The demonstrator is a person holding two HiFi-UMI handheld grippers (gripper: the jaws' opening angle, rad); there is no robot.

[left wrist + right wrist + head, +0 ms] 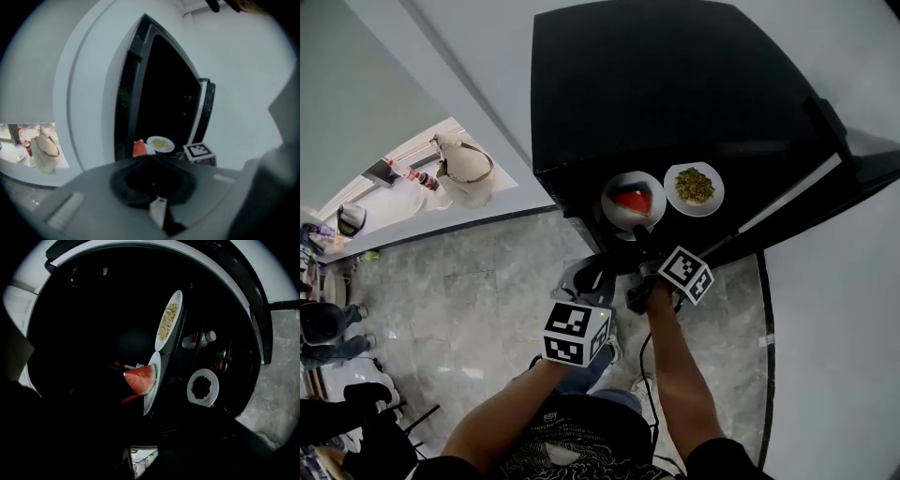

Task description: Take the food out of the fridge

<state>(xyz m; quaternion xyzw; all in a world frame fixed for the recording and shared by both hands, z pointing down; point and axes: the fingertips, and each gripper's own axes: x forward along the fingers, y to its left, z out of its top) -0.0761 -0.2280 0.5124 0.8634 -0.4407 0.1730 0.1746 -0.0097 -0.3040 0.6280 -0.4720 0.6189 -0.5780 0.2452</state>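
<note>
In the head view the fridge [675, 84] stands open, a melon plate [633, 200] and a greens plate [694, 186] at its front edge. The right tool [637, 239] points at the melon plate's near rim, while the left tool [589, 277] waits outside the fridge. The left gripper view shows closed, empty jaws. The right gripper view shows parted jaws rolled sideways, likely to pinch that rim, and a third plate [202, 387] inside the fridge.
</note>
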